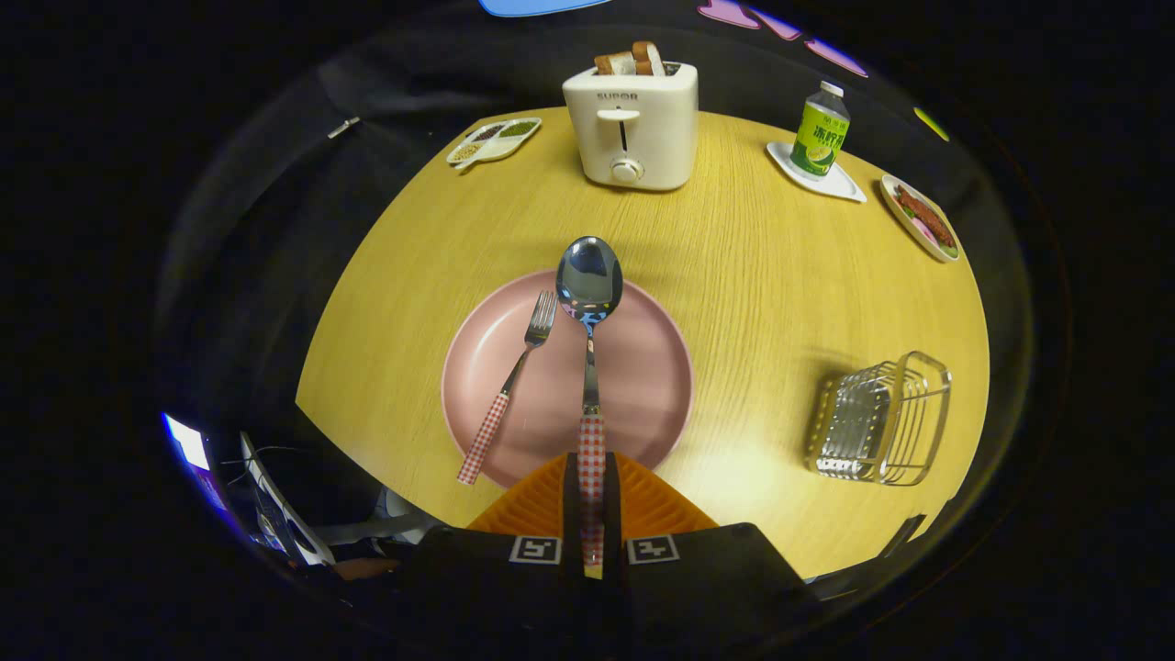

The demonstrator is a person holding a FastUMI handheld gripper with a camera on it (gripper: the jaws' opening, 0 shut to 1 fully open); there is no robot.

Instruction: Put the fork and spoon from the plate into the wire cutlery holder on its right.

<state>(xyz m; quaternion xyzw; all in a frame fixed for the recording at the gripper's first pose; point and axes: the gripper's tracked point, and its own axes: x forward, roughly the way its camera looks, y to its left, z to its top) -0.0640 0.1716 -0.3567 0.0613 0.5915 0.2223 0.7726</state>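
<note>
My gripper is shut on the spoon, with its red-checked handle pinched between the two orange fingers. The spoon points straight ahead, its shiny bowl lifted above the far rim of the pink plate. The fork, also with a red-checked handle, lies slanted on the plate's left side, its handle end overhanging the near rim. The wire cutlery holder stands on the yellow table to the right of the plate, well away from the fingers.
Beyond the plate stands a white toaster with bread slices in it. A divided snack dish sits far left. A green bottle on a white tray and a dish of food are far right. The table's edge curves close on the left.
</note>
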